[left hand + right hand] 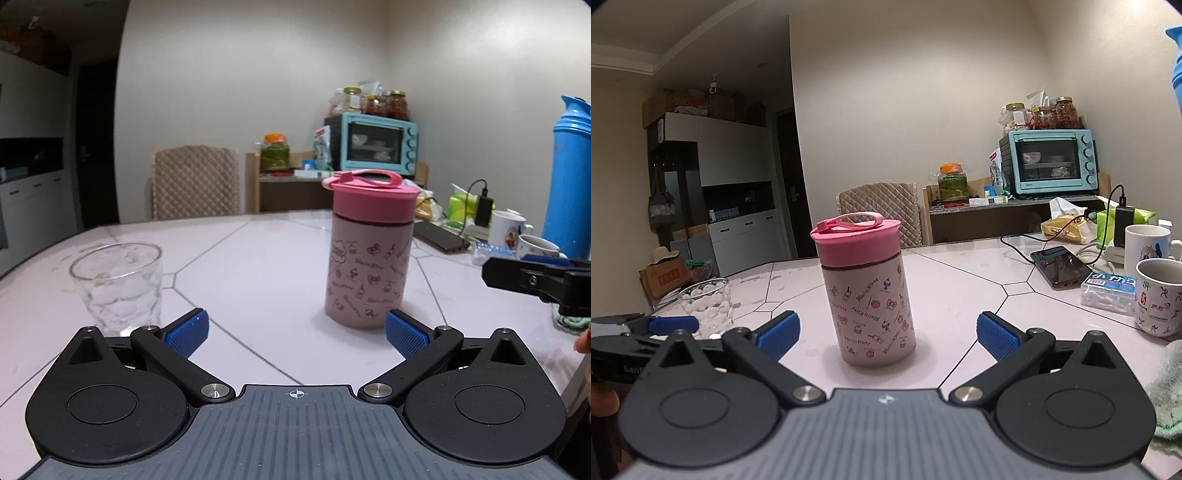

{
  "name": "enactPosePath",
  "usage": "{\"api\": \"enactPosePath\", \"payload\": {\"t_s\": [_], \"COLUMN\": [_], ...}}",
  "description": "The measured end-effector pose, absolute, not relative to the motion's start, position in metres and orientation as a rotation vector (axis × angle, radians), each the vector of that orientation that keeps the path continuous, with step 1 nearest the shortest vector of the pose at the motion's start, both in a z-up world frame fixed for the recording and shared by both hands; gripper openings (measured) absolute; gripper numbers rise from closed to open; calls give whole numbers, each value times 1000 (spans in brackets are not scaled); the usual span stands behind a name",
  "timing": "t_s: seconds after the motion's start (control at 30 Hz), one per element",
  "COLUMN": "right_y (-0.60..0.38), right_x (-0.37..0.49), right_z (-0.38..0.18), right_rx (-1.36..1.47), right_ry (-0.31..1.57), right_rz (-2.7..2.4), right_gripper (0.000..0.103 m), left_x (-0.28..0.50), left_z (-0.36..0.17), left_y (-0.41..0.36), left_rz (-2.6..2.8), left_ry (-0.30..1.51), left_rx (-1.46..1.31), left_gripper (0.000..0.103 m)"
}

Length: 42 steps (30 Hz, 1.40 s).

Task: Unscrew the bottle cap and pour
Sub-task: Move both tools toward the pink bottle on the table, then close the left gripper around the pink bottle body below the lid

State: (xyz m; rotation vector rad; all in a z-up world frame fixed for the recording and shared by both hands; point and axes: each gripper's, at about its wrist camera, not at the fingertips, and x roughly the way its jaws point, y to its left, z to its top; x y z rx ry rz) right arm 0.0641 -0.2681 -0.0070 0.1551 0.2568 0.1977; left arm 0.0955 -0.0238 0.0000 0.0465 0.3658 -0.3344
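Above the near edge of the counter [258,251], the left gripper [296,330] is level, jaws spread wide and empty. The right gripper [888,330] is posed alike, wide open, holding nothing. The pink bottle [870,295] stands upright at 12 o'clock from the right gripper, untouched, cap [856,242] on. The glass [118,286] stands at the left gripper's 10 o'clock.
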Motion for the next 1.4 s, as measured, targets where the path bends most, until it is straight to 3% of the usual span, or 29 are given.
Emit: {"api": "enactPosePath", "payload": {"t_s": [1.4], "right_y": [-285], "right_x": [118], "right_z": [20], "right_rx": [131], "right_ry": [226], "right_rz": [324], "right_gripper": [103], "left_x": [184], "left_z": [-5], "left_y": [-85], "left_rz": [-584], "left_ry": [348], "left_rx": [112], "left_gripper": [103]}}
